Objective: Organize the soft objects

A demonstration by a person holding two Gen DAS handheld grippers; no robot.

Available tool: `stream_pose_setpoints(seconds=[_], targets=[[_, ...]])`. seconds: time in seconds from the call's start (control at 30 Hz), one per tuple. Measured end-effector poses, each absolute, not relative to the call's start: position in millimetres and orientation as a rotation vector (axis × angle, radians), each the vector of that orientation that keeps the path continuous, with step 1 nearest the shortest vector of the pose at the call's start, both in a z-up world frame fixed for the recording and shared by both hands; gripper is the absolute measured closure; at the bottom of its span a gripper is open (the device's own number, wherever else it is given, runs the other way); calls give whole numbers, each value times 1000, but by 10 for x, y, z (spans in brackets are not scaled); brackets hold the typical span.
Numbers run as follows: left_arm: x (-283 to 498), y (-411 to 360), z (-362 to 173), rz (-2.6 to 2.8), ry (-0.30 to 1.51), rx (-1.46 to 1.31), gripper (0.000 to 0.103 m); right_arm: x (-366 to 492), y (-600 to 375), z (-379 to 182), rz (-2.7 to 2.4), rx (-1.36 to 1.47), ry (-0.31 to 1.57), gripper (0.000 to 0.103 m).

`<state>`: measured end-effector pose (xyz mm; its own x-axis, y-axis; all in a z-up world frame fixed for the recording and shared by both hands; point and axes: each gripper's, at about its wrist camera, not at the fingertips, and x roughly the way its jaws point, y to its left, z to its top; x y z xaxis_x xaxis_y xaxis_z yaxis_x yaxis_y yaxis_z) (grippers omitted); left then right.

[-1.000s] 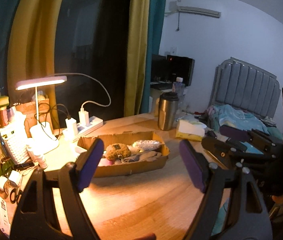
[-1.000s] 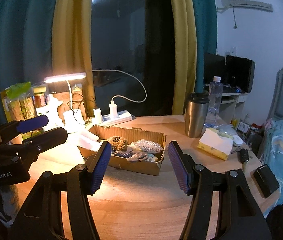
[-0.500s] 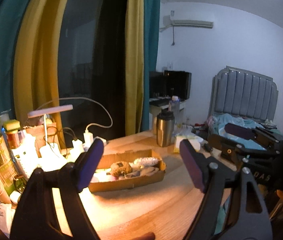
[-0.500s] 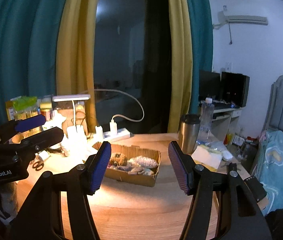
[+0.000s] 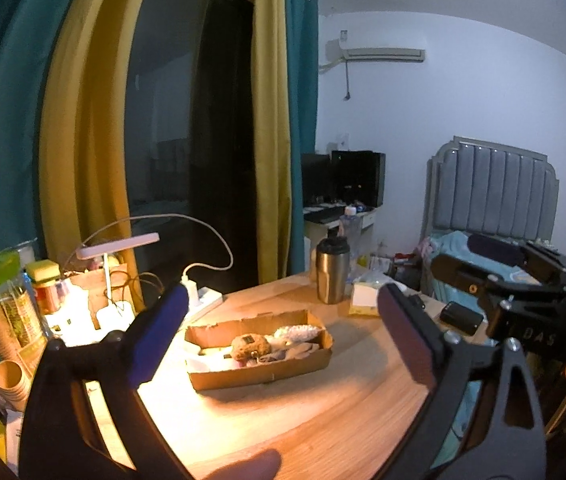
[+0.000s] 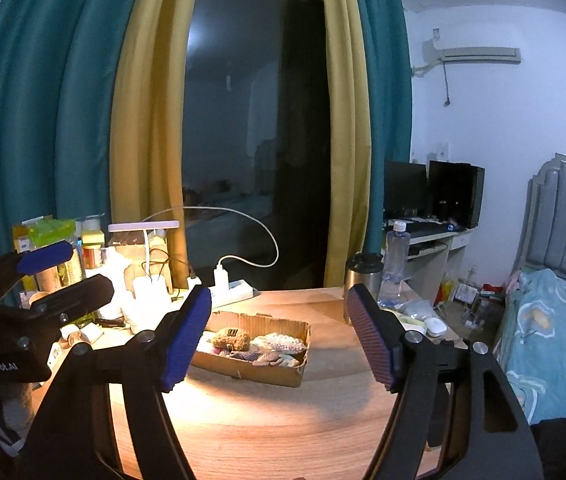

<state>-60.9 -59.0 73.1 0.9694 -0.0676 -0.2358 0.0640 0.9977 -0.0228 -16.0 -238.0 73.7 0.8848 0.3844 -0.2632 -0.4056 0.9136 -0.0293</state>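
Left wrist: left claw (image 5: 279, 328) wide open, holding nothing

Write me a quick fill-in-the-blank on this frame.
1. The soft objects lie inside a shallow ____ box.
2. Both the left claw and the right claw are ____.
3. The steel tumbler stands ____ on the table.

Answers: cardboard; open; upright
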Motion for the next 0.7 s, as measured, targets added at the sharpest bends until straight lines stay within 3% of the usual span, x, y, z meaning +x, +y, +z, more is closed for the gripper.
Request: stream_pose_setpoints(seconds=[0.7], targets=[[-734,-497,818,-19,187,-25,6,-259,-2413,781,410,-89,242,29]])
